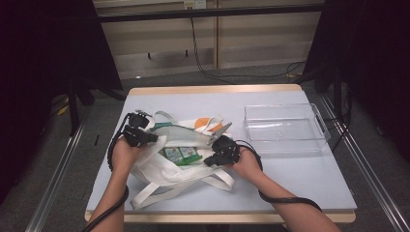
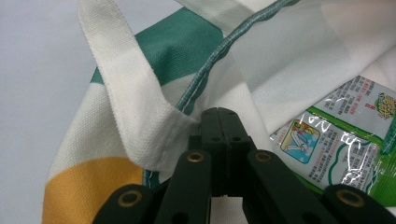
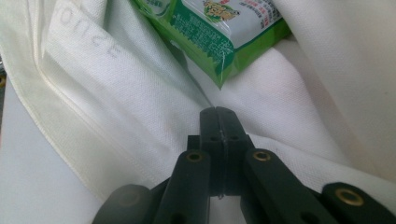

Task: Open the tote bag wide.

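Nearest the table's front edge, the white tote bag is lying on the pale blue table, its long white handles trailing toward the person. The bag's mouth is being held apart between the two grippers.

The left gripper is sitting at the left side of the bag's mouth. In the left gripper view its jaws are standing fully together, and they are pinching the bag's cloth right at the base of a white handle strap, beside the green-piped rim. Green and orange stripes are showing on the bag's outer face in that view.

The right gripper is sitting at the right side of the mouth. In the right gripper view its jaws are likewise pressed together, and a fold of the white cloth is lying at their tips; whether cloth is actually caught between them I cannot tell.

Inside the opened bag, green snack packets are lying side by side between the two grippers. One packet is just beside the left jaws, another just beyond the right ones.

Farther off, to the right, a clear plastic bin is standing well apart from the bag.
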A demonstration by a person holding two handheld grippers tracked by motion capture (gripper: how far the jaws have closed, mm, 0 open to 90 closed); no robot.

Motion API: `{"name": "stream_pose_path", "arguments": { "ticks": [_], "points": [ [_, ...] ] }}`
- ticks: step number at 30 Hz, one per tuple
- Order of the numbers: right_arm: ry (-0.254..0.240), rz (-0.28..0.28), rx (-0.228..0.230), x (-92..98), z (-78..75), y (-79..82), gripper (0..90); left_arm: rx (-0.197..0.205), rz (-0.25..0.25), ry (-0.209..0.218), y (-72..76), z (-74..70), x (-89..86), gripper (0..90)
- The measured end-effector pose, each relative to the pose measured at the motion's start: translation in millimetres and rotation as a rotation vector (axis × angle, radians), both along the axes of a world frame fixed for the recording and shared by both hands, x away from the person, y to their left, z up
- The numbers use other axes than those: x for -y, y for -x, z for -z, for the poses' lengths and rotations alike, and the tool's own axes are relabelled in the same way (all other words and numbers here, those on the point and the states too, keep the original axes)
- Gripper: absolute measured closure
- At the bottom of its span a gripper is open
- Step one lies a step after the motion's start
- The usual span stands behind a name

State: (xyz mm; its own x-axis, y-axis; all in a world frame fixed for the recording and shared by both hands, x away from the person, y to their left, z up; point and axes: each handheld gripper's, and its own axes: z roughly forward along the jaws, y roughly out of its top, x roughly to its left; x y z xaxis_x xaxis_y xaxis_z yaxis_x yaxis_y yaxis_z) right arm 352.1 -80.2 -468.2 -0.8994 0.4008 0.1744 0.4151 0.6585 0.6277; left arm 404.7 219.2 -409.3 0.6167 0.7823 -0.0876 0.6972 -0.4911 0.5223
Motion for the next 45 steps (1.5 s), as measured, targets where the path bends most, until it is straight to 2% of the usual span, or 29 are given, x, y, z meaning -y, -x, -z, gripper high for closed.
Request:
{"name": "stream_pose_path", "arguments": {
  "ticks": [11, 17, 23, 24, 25, 29, 34, 38, 39, 44, 45],
  "points": [
    [0.016, 0.012, 0.033, 0.7, -9.5, 4.0, 84.7, -0.017, 0.034, 0.017, 8.2, -7.0, -0.5, 90.0],
    [0.011, -0.003, 0.065, 0.9, -17.0, 6.0, 76.4, -0.015, 0.066, 0.048, 18.8, -11.7, 2.3, 82.8],
    [0.017, 0.016, 0.089, 1.9, -22.1, 9.2, 66.6, 0.005, 0.060, 0.100, 31.9, -14.6, 5.4, 75.2],
    [0.022, 0.012, 0.097, 2.4, -23.0, 9.2, 64.1, 0.013, 0.075, 0.090, 34.1, -15.7, 5.7, 74.3],
    [0.024, 0.012, 0.102, 2.3, -23.7, 9.3, 61.8, 0.018, 0.086, 0.101, 36.5, -16.1, 6.4, 74.2],
    [0.035, 0.007, 0.122, -1.2, -26.5, 8.9, 58.8, 0.043, 0.087, 0.118, 43.6, -18.3, 8.3, 72.5],
    [0.051, -0.019, 0.141, -9.4, -29.3, 7.4, 58.2, 0.064, 0.108, 0.117, 51.0, -21.9, 13.9, 69.0],
    [0.062, -0.065, 0.172, -18.9, -33.0, 7.1, 58.4, 0.055, 0.141, 0.117, 54.1, -22.0, 17.4, 64.6],
    [0.068, -0.074, 0.185, -21.9, -33.8, 7.4, 59.0, 0.057, 0.136, 0.118, 54.3, -21.8, 18.3, 62.9],
    [0.089, -0.127, 0.200, -37.5, -36.1, 9.9, 68.6, 0.046, 0.163, 0.105, 56.0, -18.2, 17.5, 61.4],
    [0.097, -0.135, 0.201, -39.9, -36.3, 10.5, 72.6, 0.043, 0.153, 0.117, 57.0, -16.1, 18.6, 60.3]
  ]
}}
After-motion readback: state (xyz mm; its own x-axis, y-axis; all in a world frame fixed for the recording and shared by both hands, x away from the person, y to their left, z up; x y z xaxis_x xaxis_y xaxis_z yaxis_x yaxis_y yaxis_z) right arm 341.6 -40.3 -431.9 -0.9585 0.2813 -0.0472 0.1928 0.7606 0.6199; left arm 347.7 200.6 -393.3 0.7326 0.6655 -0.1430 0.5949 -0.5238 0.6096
